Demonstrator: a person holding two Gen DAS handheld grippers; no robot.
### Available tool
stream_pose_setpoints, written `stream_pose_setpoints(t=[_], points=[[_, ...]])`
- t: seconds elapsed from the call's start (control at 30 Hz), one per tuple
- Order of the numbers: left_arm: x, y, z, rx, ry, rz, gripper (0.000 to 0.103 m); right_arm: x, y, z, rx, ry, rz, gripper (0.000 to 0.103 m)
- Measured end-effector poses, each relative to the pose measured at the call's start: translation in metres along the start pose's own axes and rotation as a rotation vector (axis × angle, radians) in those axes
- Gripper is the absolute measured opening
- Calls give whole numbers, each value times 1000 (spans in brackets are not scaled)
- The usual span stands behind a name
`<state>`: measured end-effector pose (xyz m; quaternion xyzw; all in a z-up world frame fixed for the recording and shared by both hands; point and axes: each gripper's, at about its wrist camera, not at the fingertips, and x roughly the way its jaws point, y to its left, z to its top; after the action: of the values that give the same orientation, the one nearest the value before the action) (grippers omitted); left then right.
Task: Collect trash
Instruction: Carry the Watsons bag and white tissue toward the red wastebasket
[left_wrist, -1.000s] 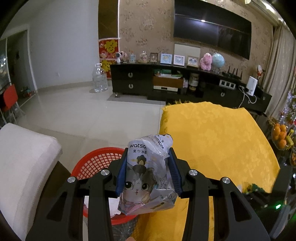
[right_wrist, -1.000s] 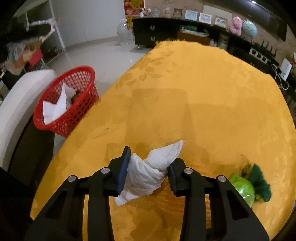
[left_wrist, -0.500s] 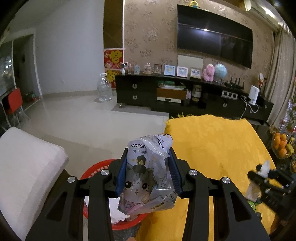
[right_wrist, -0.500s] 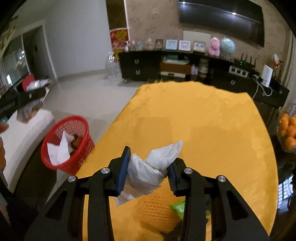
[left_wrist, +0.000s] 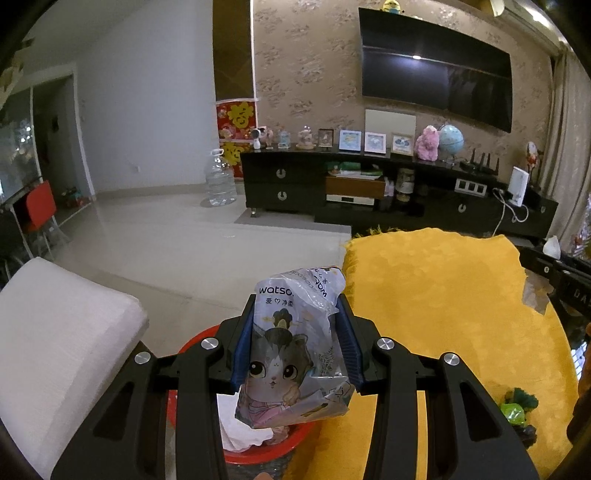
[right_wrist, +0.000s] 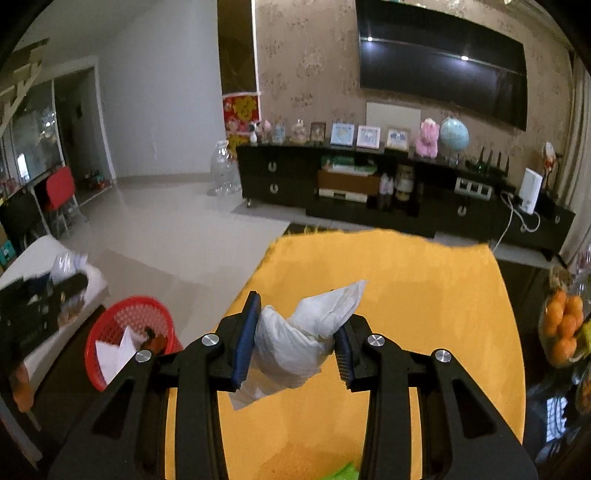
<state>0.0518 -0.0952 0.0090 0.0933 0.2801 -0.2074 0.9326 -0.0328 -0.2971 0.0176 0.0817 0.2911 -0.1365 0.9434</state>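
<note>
My left gripper (left_wrist: 295, 332) is shut on a crumpled tissue packet (left_wrist: 293, 354) printed with a cartoon cat, held just above the red basket (left_wrist: 192, 338), which has white paper in it. My right gripper (right_wrist: 295, 334) is shut on a crumpled white tissue (right_wrist: 303, 332), raised over the yellow tablecloth (right_wrist: 424, 295). In the right wrist view the red basket (right_wrist: 110, 325) stands on the floor at the left of the table, and the left gripper (right_wrist: 33, 314) hovers near it, blurred. The right gripper (left_wrist: 557, 273) shows at the right edge of the left wrist view.
A white cushioned seat (left_wrist: 55, 332) is left of the basket. A green wrapper (left_wrist: 515, 410) lies on the tablecloth (left_wrist: 443, 295) near its right edge. A bowl of oranges (right_wrist: 563, 325) stands to the right of the table. A black TV cabinet (left_wrist: 369, 188) lines the far wall.
My right gripper has risen well above the table with the tissue, and its view has tilted up to the room. My left gripper has tilted up slightly, still over the basket.
</note>
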Motion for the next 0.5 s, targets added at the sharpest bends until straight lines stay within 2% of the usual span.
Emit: stream_pose_setpoints(t=[0.1, 0.23, 0.5], points=[[2, 2, -1, -2, 6, 10, 39, 4, -10, 1, 26, -13, 4, 36], [3, 4, -1, 1, 5, 23, 39, 18, -13, -3, 65, 29, 22, 36], [-7, 18, 8, 3, -19, 55, 39, 13, 7, -2, 22, 6, 38, 36]])
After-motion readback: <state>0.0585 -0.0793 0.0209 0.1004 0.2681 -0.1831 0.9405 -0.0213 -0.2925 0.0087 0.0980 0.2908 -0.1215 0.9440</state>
